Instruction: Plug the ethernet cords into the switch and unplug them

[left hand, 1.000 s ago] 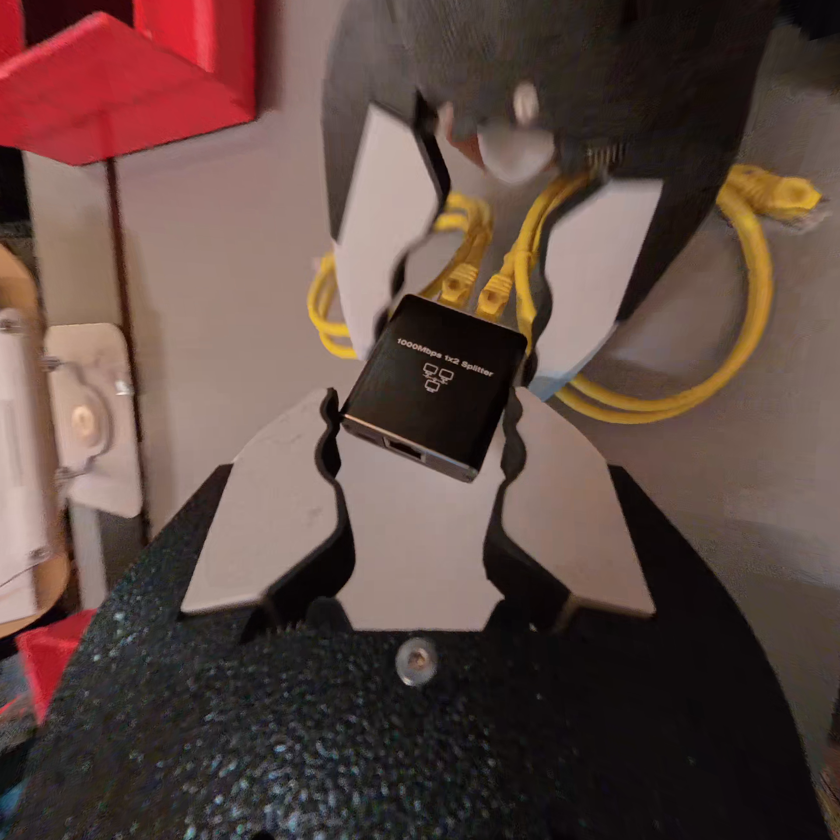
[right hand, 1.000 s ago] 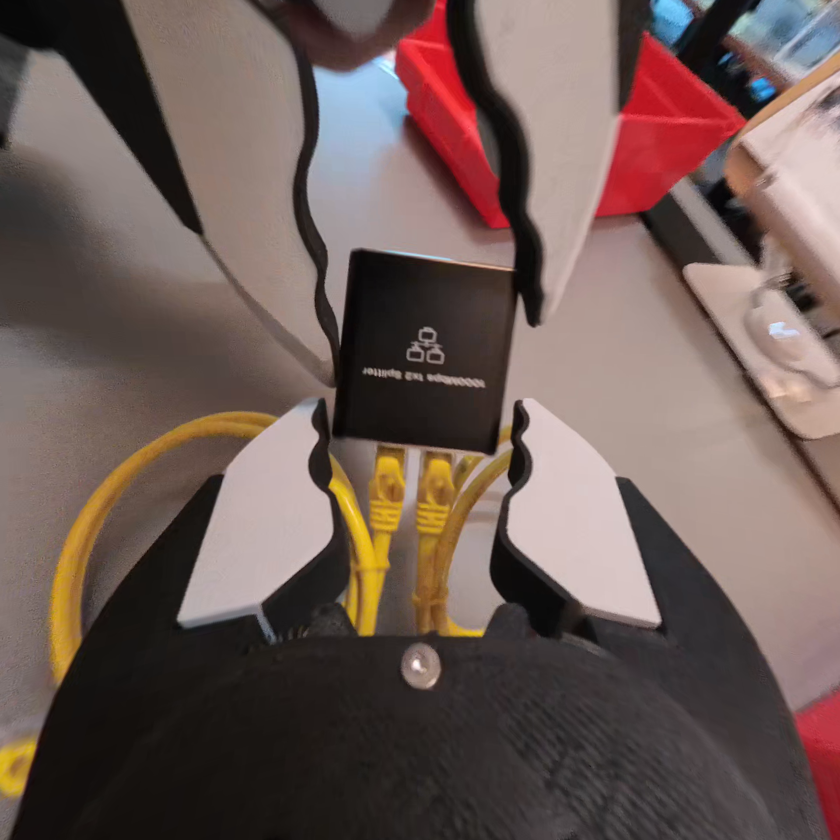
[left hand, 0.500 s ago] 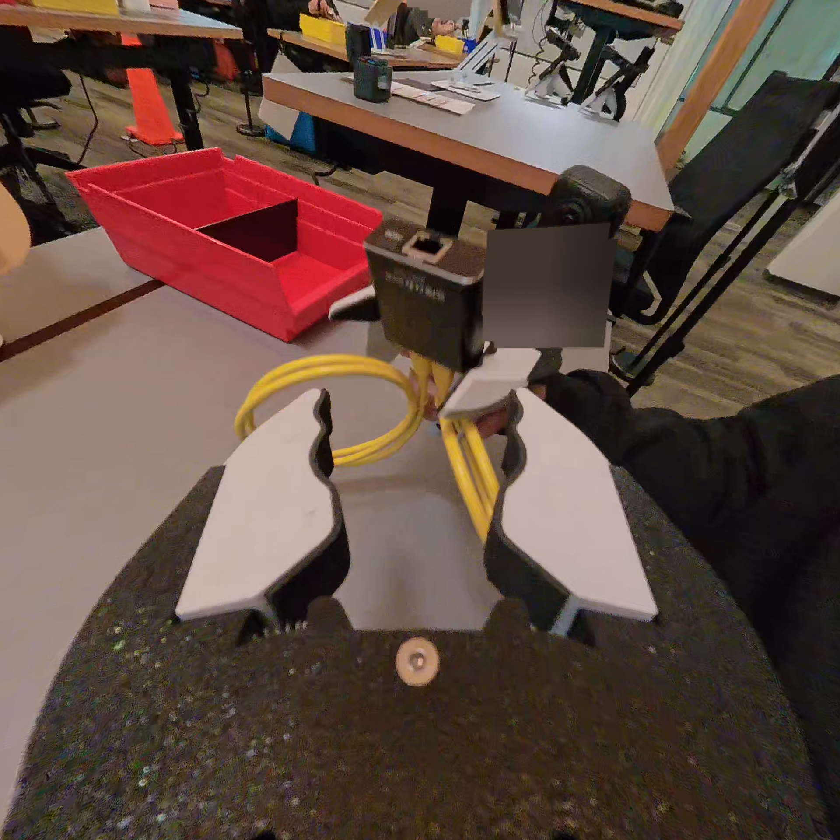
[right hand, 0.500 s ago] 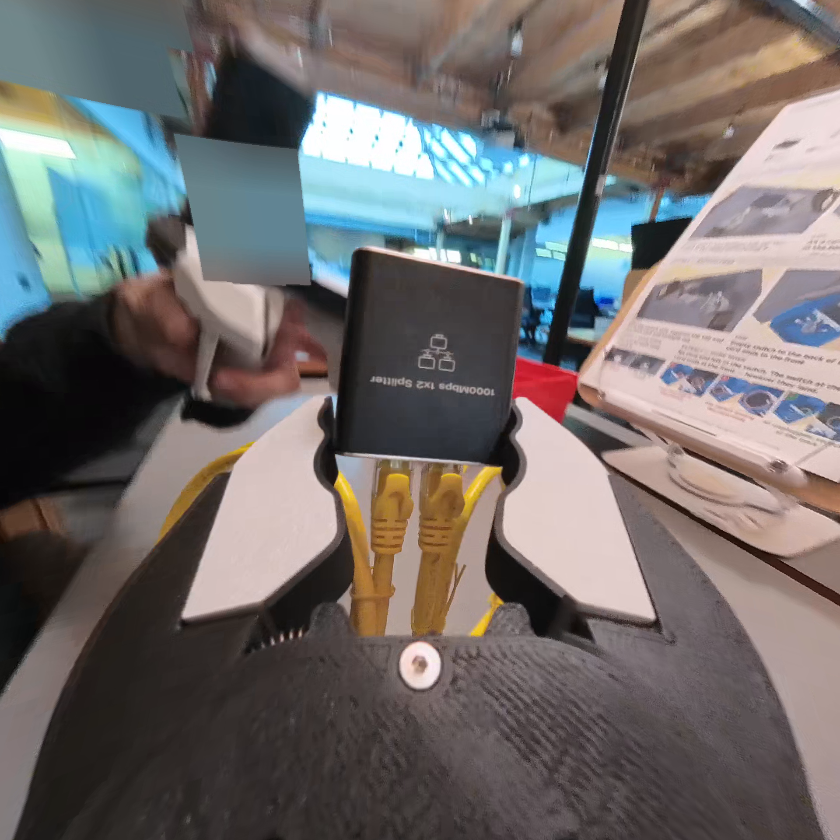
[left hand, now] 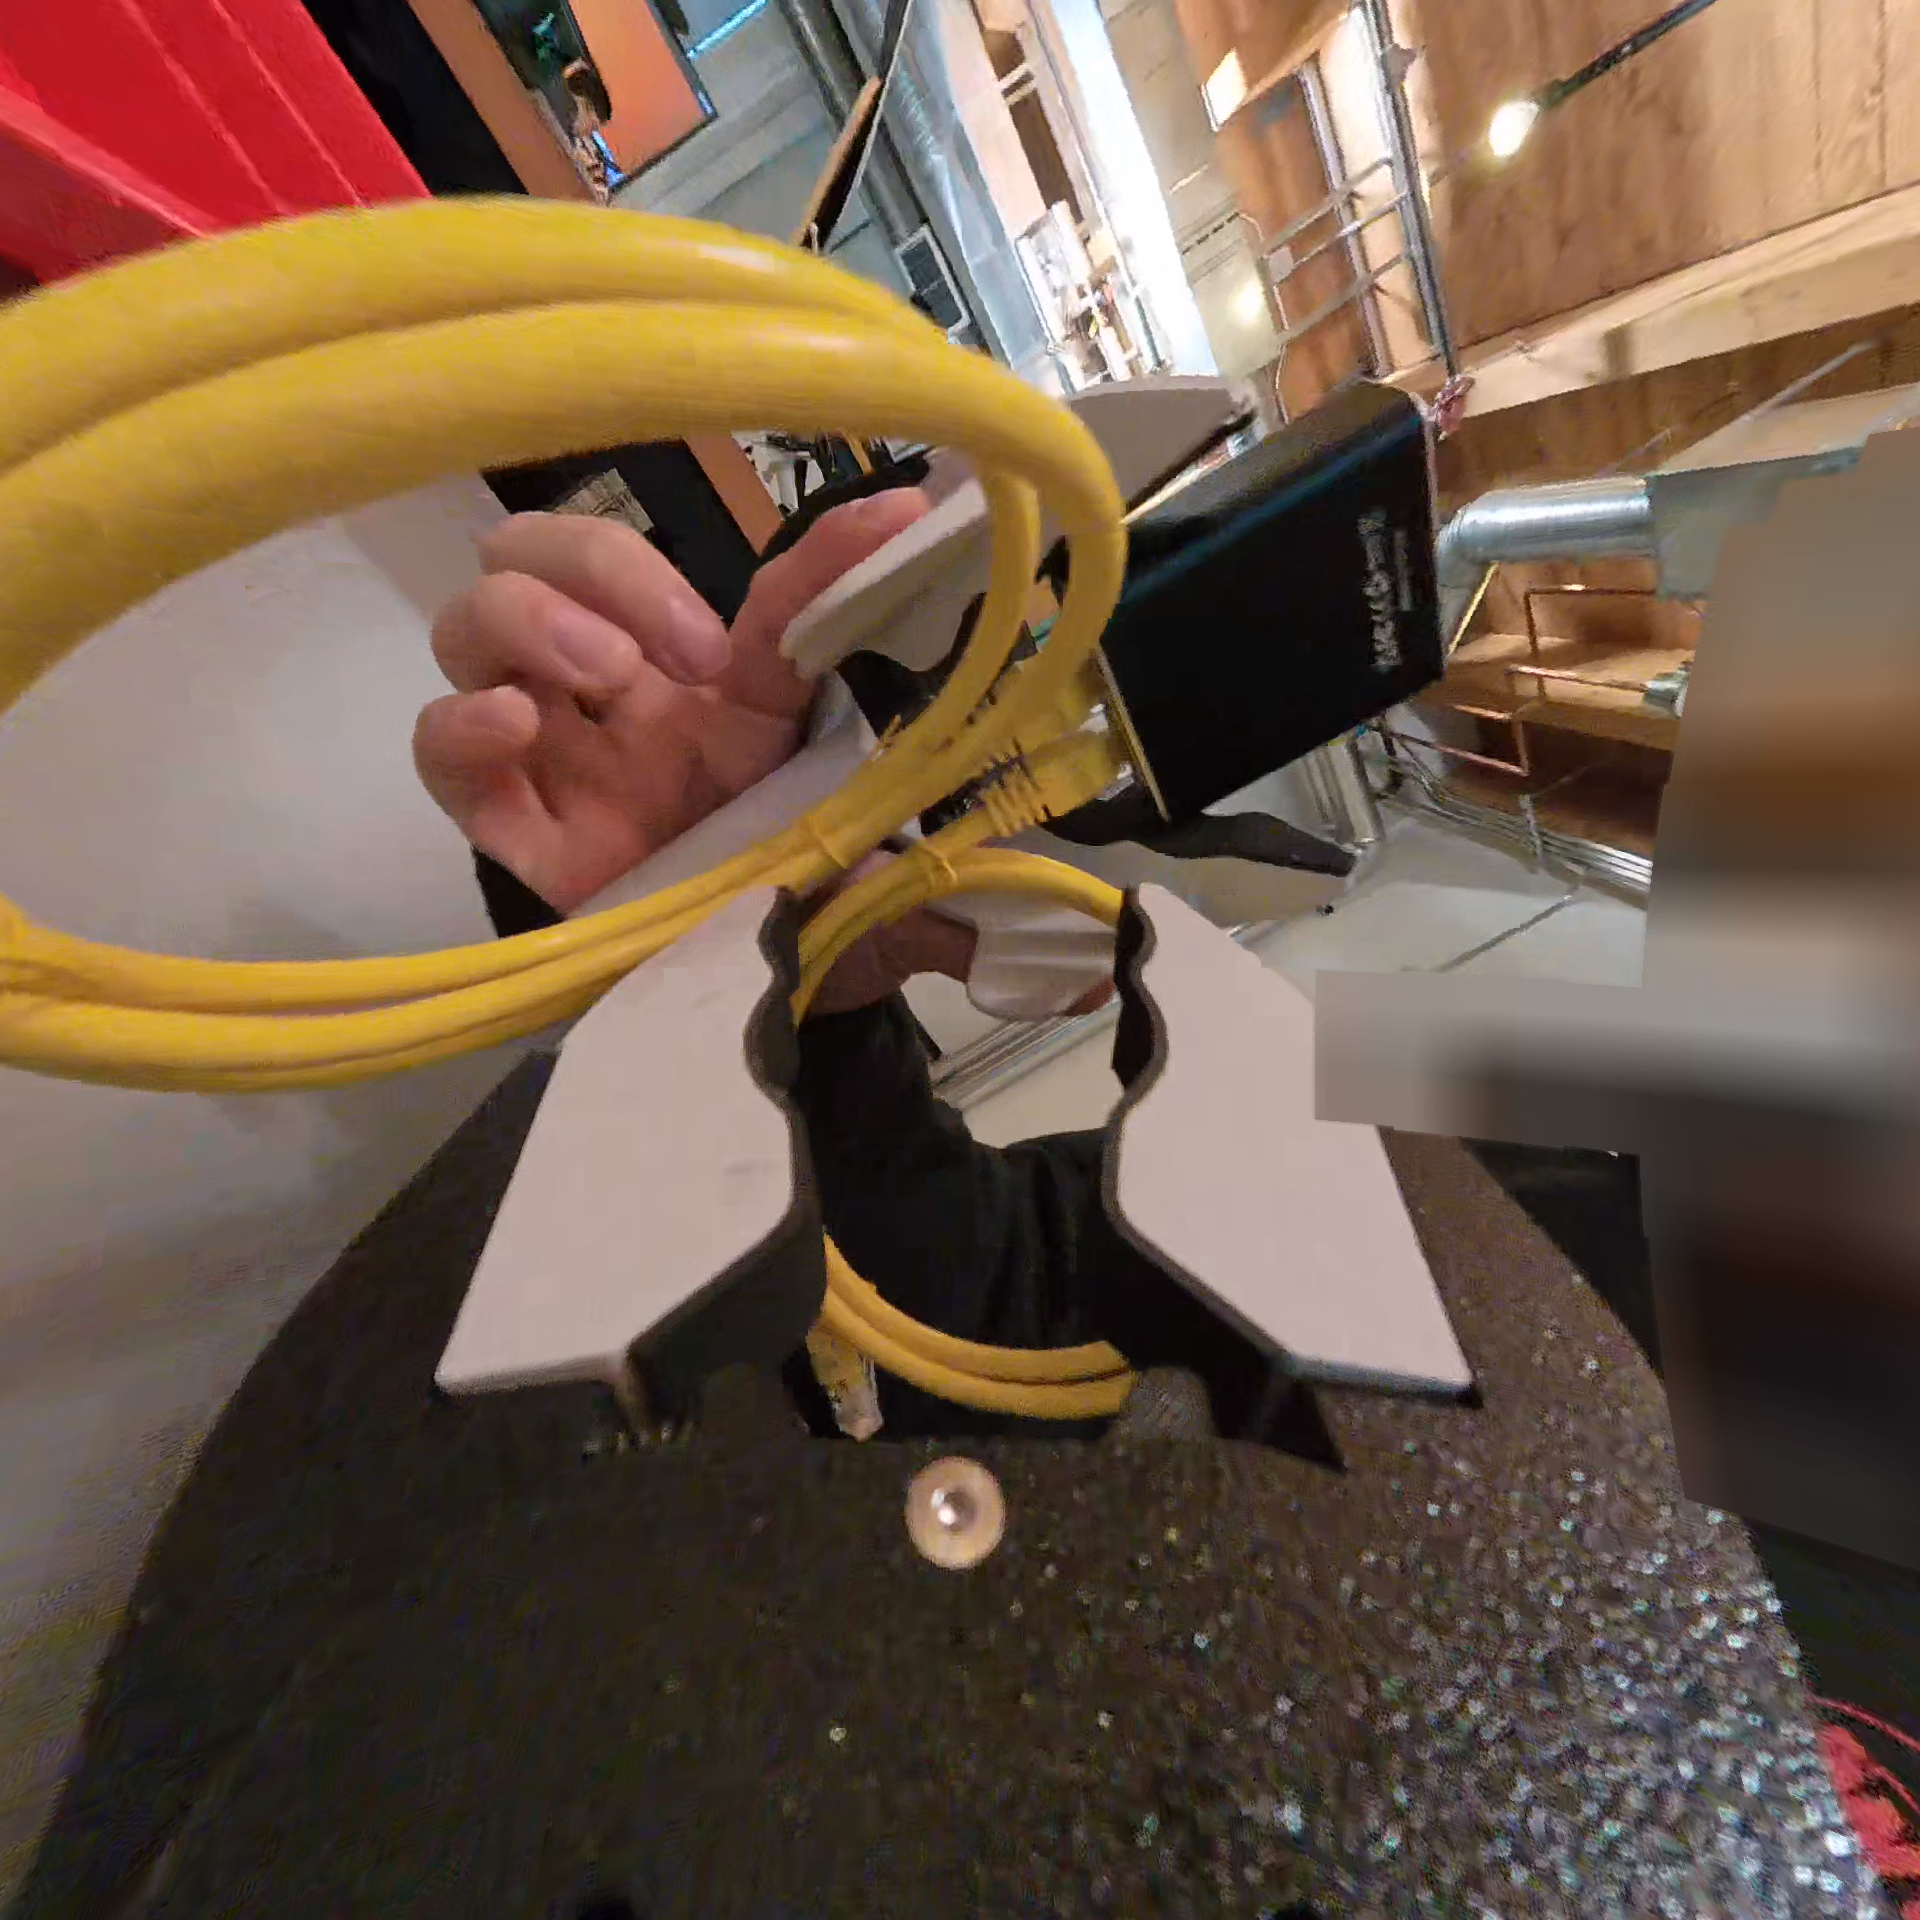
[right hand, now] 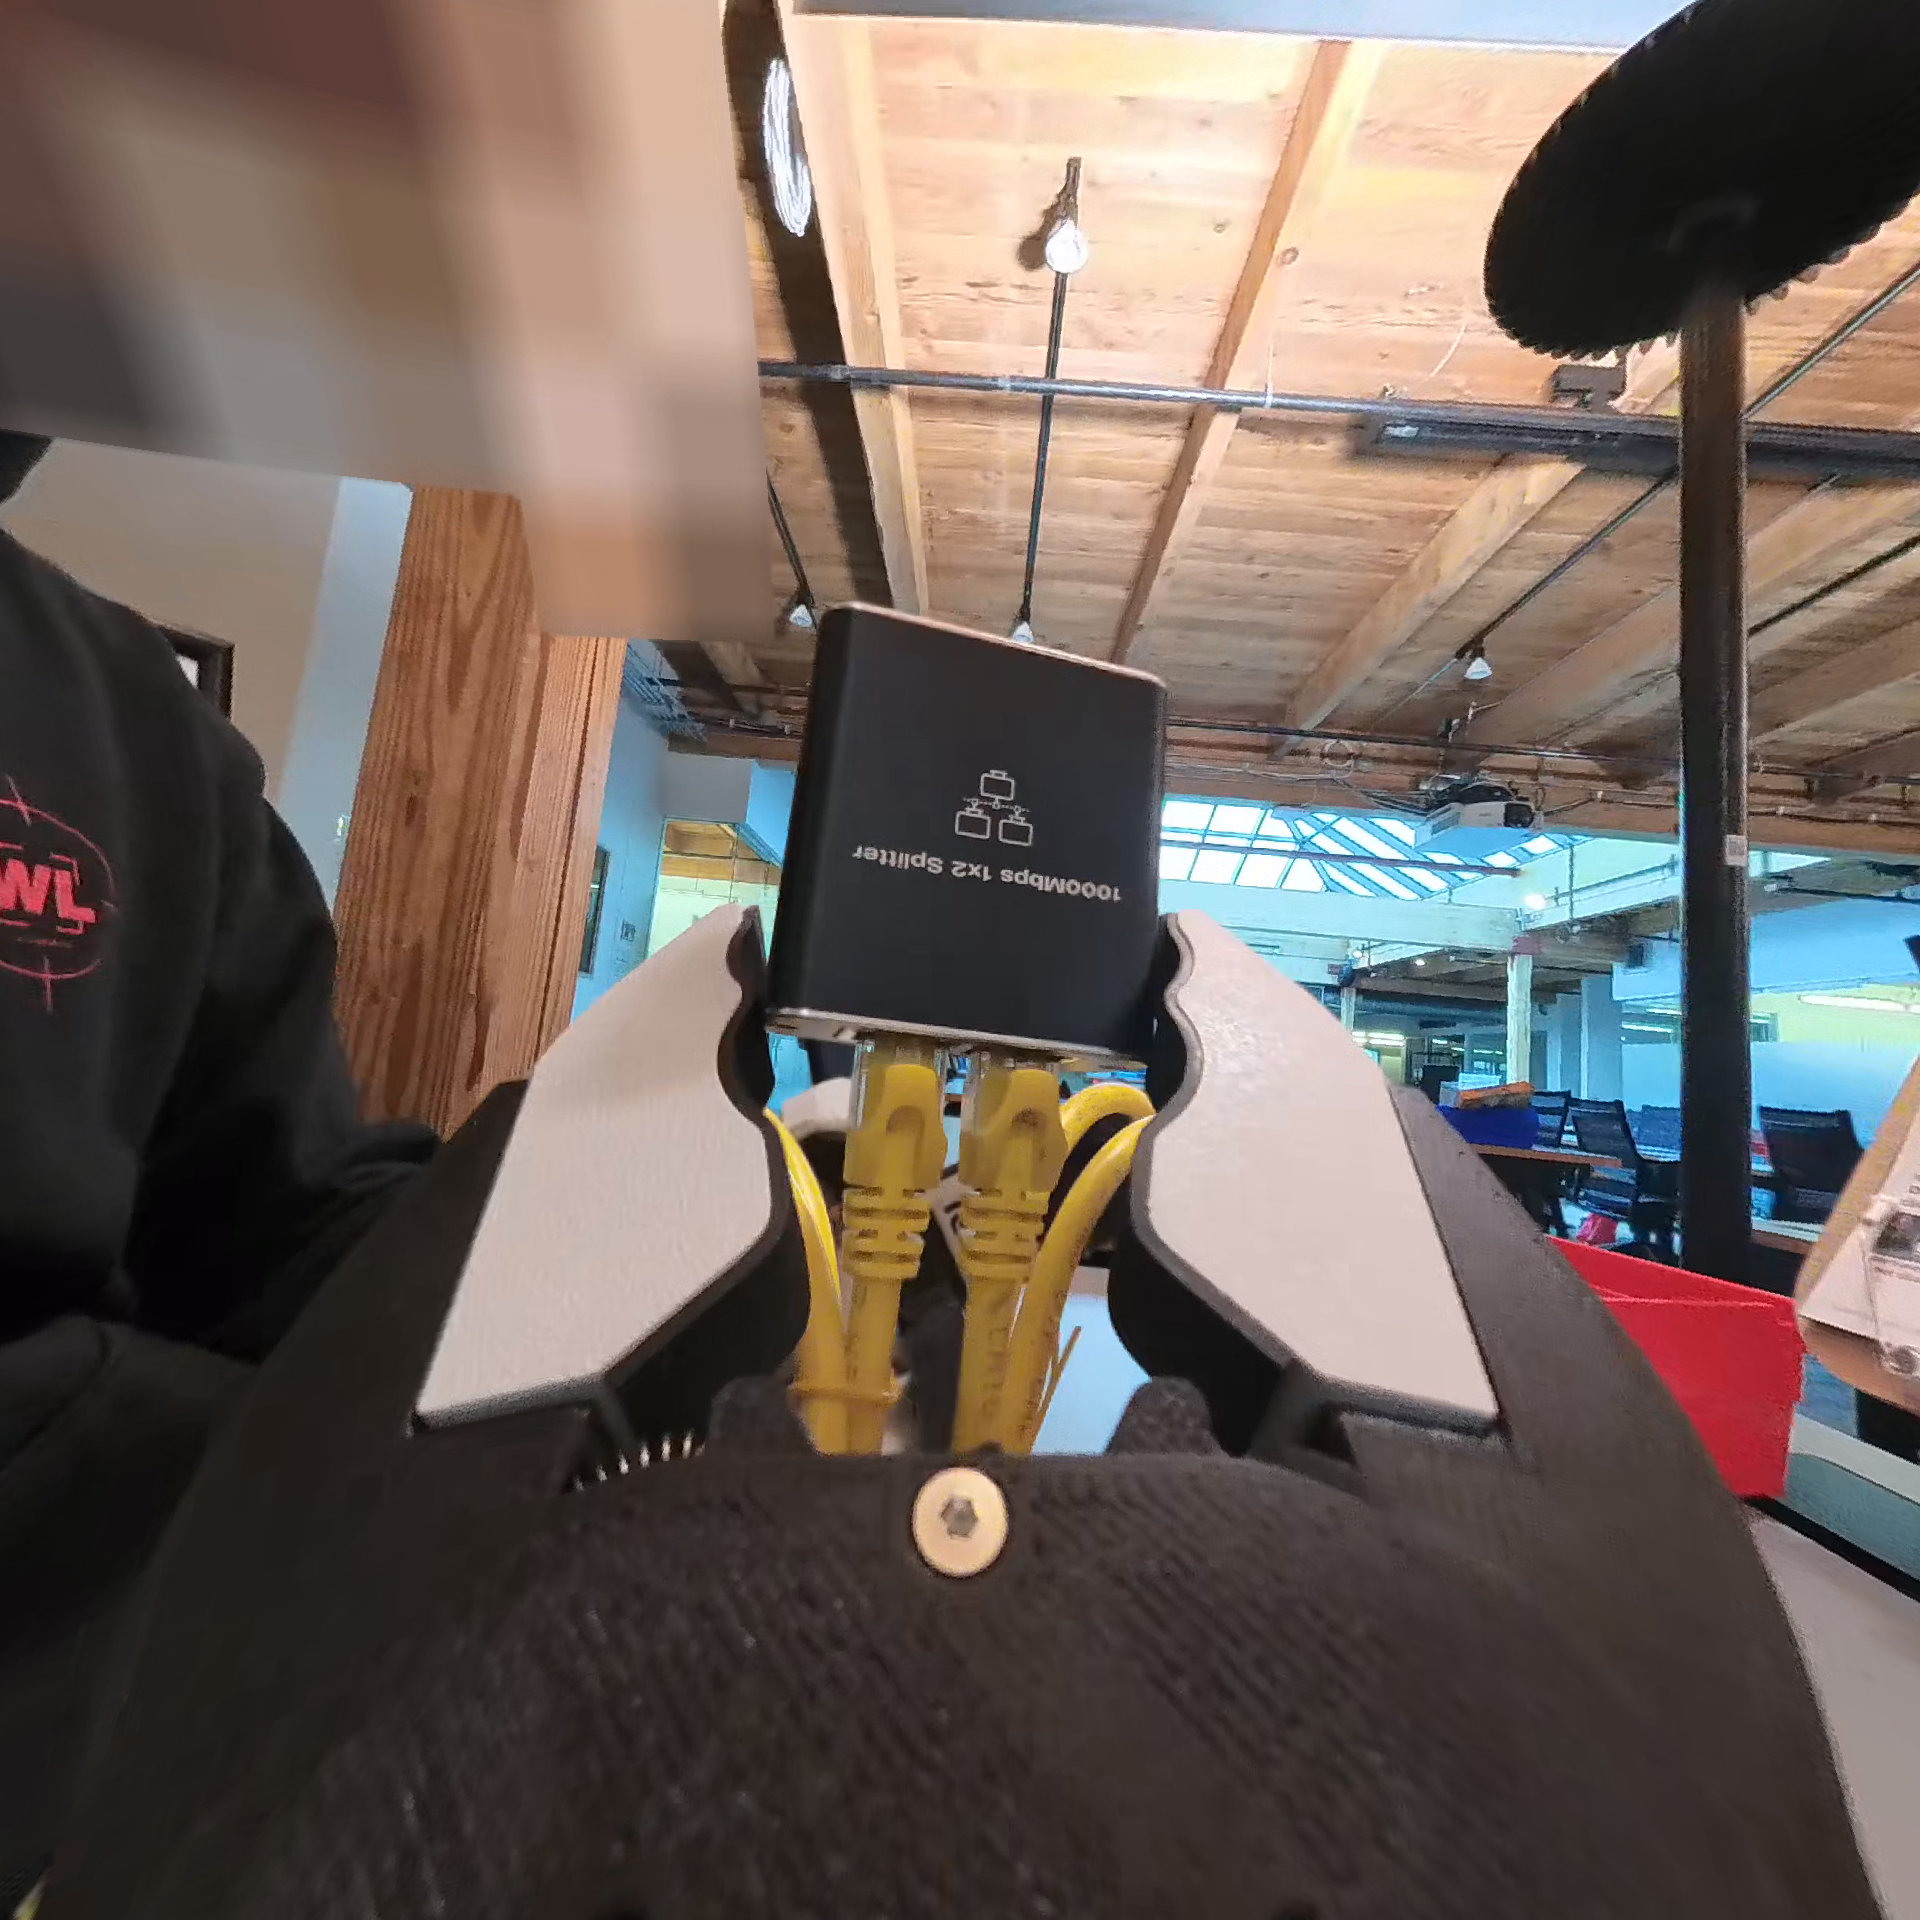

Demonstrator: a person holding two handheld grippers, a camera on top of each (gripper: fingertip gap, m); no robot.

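My right gripper (right hand: 961, 997) is shut on the black switch (right hand: 966, 842) and holds it up in the air, tilted toward the ceiling. Two yellow ethernet plugs (right hand: 894, 1132) sit side by side in its lower ports. In the left wrist view the switch (left hand: 1278, 613) is at upper right, with a person's hand (left hand: 603, 696) behind it. The yellow cords (left hand: 520, 343) loop wide across the left. My left gripper (left hand: 951, 997) is open just below the switch. A smaller cord loop (left hand: 966, 1371) hangs between its fingers, untouched by the pads, with a free plug (left hand: 847, 1392) at the bottom.
A red bin (right hand: 1683, 1340) stands on the grey table (left hand: 208, 727) and also shows in the left wrist view (left hand: 156, 125). A black pole (right hand: 1714, 727) rises at right beside a paper stand (right hand: 1870, 1278). A person's dark sweatshirt (right hand: 156, 1039) fills the left.
My right gripper has closed on the switch, lifted it off the table and tilted it upward. My left gripper has come in close under it, and a cord loop now hangs between its fingers.
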